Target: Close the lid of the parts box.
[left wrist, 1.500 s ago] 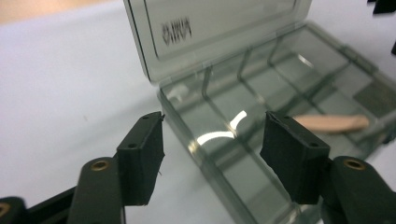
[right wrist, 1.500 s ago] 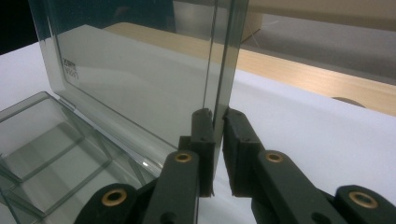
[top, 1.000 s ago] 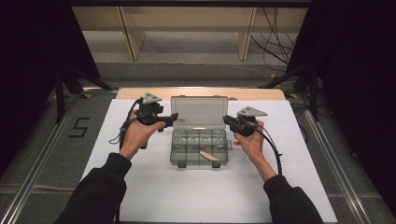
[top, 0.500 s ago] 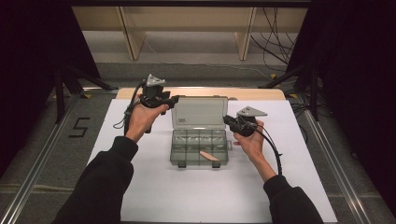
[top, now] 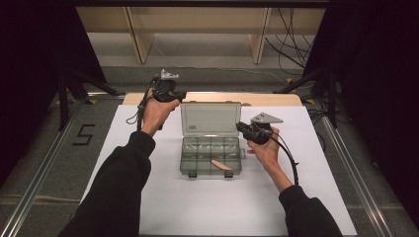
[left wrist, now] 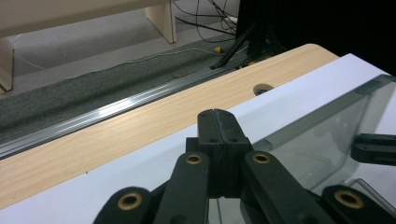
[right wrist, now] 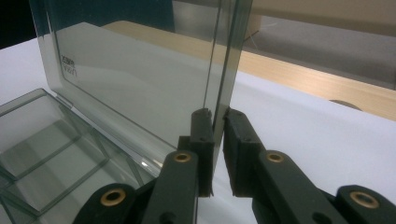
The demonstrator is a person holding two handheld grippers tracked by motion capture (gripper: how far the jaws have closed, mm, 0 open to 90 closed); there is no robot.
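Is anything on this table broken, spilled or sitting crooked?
Nothing stands out. The clear plastic box sits square on the white sheet, its lid upright, its edge between the right gripper jaws. One small tan piece lies in a front compartment. The left gripper is shut, empty.

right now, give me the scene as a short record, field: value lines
surface: white sheet over a wooden table
box: clear compartment box, lid open and upright
contents: one tan flat piece in a front compartment
left gripper: jaws shut, empty, raised by the lid's far left corner
right gripper: jaws astride the lid's right edge, a slight gap on one side
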